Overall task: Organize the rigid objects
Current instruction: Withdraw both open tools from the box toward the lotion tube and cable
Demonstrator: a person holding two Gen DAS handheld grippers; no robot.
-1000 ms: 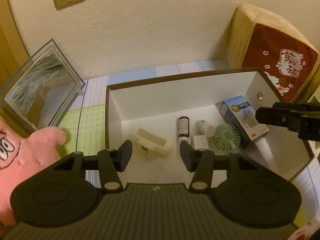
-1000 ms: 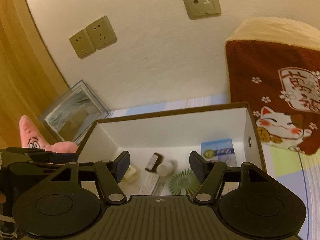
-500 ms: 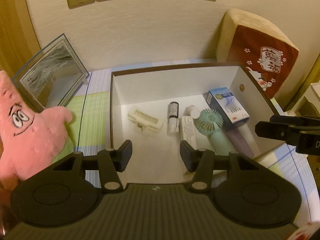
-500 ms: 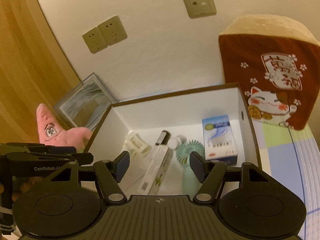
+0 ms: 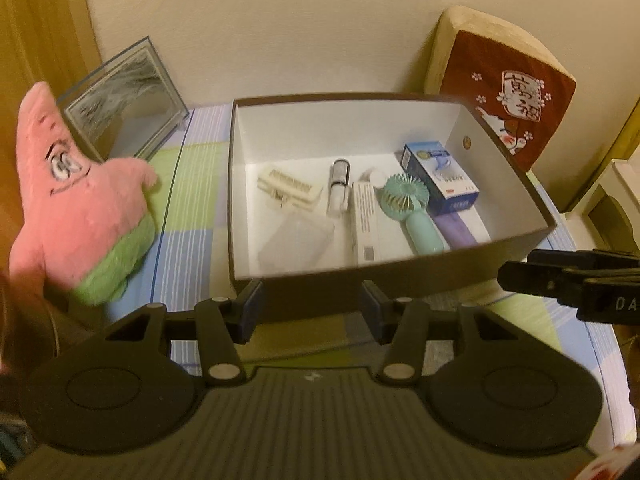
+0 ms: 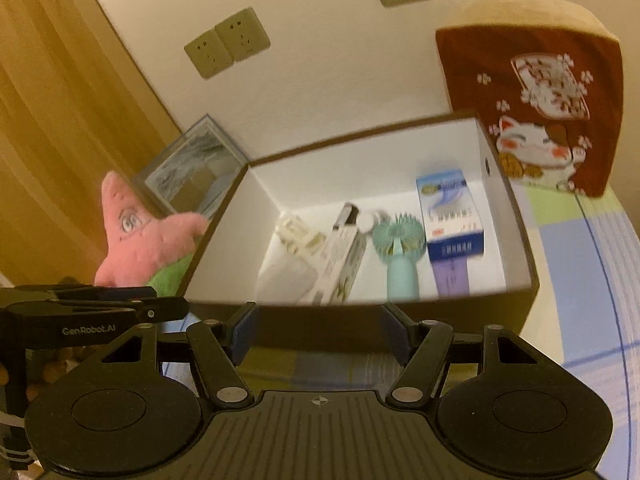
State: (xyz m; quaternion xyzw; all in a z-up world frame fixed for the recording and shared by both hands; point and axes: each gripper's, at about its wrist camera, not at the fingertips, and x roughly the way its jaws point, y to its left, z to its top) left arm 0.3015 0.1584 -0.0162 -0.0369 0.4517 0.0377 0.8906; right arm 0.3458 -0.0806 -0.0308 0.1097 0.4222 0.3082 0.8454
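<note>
A pink plush (image 5: 80, 200) leans at the table's left edge. The box (image 5: 360, 280) sits mid-table near the back edge, its fan (image 5: 408, 208) and carton (image 5: 440, 178) laid side by side, apparently sorted. Both left tongs (image 5: 310, 312) and right tongs (image 6: 320, 334) hang part-open, empty, just short of its near wall.

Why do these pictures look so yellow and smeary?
Left view: warm indoor light tints everything; the plush at the edge is smeared, and the box bulges from the fisheye lens. Right view: blurrier overall, with the lettering on the blue carton unreadable.
</note>
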